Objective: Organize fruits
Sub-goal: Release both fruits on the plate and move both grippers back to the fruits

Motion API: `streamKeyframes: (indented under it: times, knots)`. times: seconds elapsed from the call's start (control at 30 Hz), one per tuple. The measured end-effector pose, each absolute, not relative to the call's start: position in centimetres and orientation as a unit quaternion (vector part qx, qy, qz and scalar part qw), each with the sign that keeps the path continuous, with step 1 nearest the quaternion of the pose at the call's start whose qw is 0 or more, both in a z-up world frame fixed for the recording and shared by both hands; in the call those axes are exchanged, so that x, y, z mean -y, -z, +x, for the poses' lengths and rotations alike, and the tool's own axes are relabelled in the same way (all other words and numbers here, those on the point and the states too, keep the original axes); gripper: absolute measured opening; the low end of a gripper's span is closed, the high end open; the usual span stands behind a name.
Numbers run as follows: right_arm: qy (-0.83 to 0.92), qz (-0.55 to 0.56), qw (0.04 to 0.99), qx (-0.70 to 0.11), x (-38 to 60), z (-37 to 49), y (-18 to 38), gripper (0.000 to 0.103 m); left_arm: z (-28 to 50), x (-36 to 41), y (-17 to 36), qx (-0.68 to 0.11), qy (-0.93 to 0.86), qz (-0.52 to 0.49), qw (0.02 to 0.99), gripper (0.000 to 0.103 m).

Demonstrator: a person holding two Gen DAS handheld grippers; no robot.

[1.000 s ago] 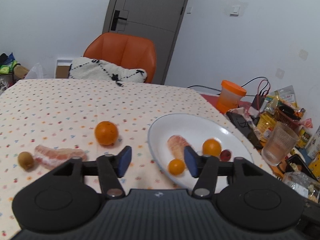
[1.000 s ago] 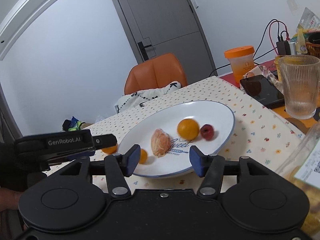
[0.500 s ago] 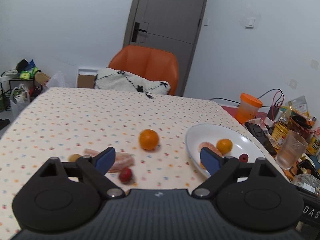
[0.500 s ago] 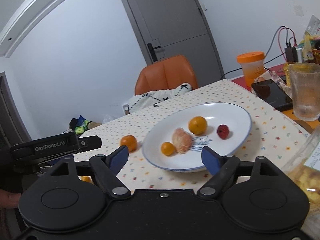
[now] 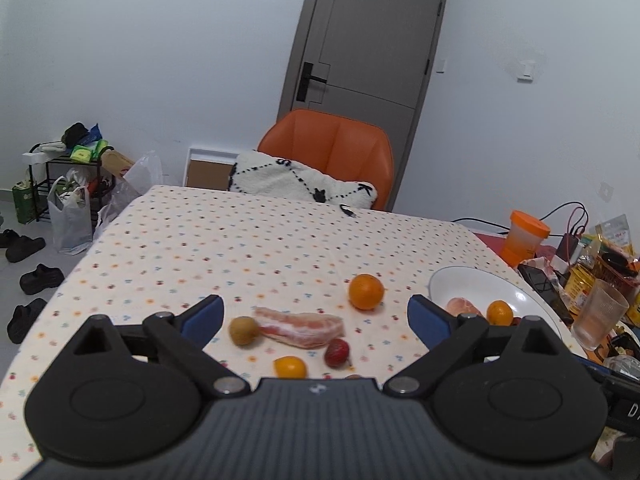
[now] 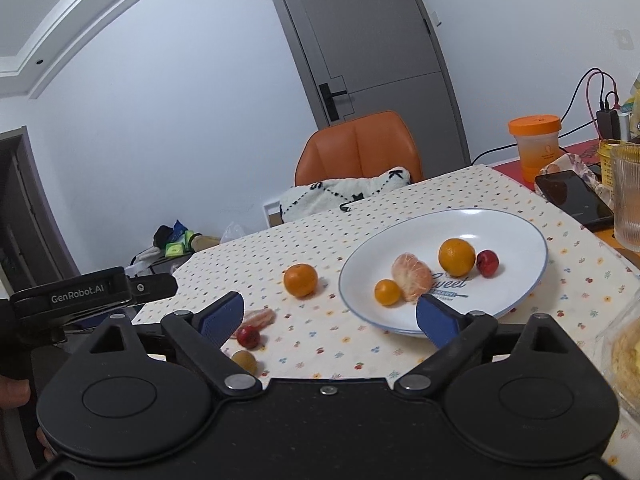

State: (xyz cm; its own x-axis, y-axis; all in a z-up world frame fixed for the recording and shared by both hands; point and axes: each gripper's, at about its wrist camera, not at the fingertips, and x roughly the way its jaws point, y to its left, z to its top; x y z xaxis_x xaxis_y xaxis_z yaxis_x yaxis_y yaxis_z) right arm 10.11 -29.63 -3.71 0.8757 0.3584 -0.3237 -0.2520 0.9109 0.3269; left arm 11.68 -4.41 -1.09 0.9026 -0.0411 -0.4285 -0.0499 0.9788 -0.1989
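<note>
A white plate (image 6: 516, 236) holds an orange (image 6: 456, 257), a peeled citrus piece (image 6: 412, 282), a small kumquat (image 6: 387, 292) and a red fruit (image 6: 487, 263). On the dotted tablecloth lie an orange (image 5: 365, 291), a peeled pomelo wedge (image 5: 301, 326), a brownish-green fruit (image 5: 244, 330), a red fruit (image 5: 337, 353) and a kumquat (image 5: 289, 367). My left gripper (image 5: 315, 318) hangs open above these loose fruits, holding nothing. My right gripper (image 6: 330, 320) is open too, at the plate's near edge. The plate (image 5: 472, 284) shows at right in the left wrist view.
An orange chair (image 5: 332, 152) with a white cushion (image 5: 296, 180) stands at the table's far side. At the right are an orange-lidded cup (image 6: 535, 146), a phone (image 6: 572, 200), a ribbed glass (image 5: 598, 314) and snack packets. Bags and shoes lie on the floor at left.
Both grippers pulled back and up from the plate and opened wider. The left one swung left, so the loose fruits on the cloth now lie between its fingers.
</note>
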Motion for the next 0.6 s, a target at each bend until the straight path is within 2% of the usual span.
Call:
streamKeyframes:
  times: [0.6]
  knots:
    - [-0.189, 0.122, 0.951, -0.21, 25.2, 9.6, 4.0, 0.094, 10.1, -0.8, 2.8, -0.239, -0.019, -0.11, 0.965, 0.097]
